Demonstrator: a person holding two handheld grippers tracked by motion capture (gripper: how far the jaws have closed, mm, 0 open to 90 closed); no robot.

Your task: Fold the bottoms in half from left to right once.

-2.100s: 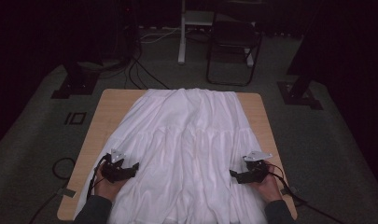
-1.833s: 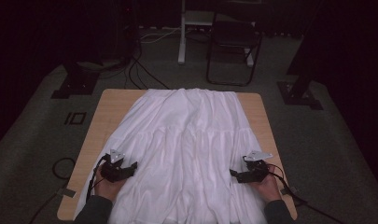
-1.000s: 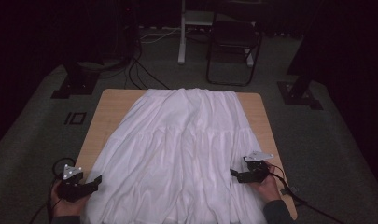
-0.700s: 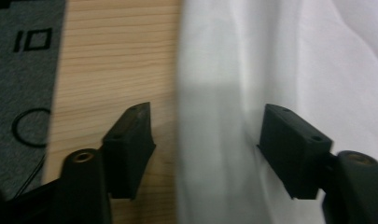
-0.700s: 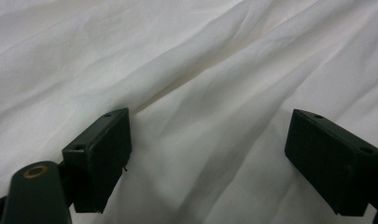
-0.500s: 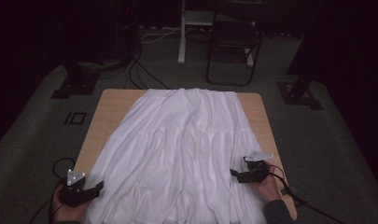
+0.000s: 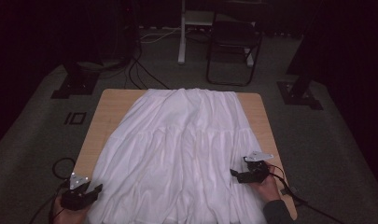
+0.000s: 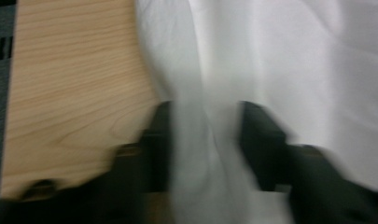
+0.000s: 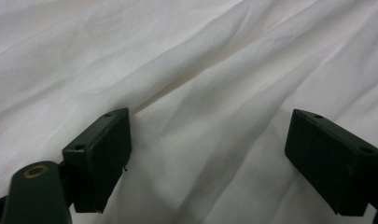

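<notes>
White cloth, skirt-like garment [image 7: 177,154] — spread flat over the wooden counter [image 7: 113,105], waist end far from you, hem at your edge.

Your left hand-held gripper [image 7: 84,196] sits at the near-left hem corner; its jaws have just been closing around a fold of the hem [image 8: 200,154], but the blurred left gripper view leaves it unclear whether the pads bite yet. Your right hand-held gripper [image 7: 245,175] rests on the cloth near the right edge, jaws spread wide, nothing pinched [image 9: 210,158]. Risks: a thin left pinch may slip as you lift; pulling one corner alone would drag and skew the whole garment; the overhanging hem could slide off the counter; the right jaws may gather only a loose wrinkle.
</notes>
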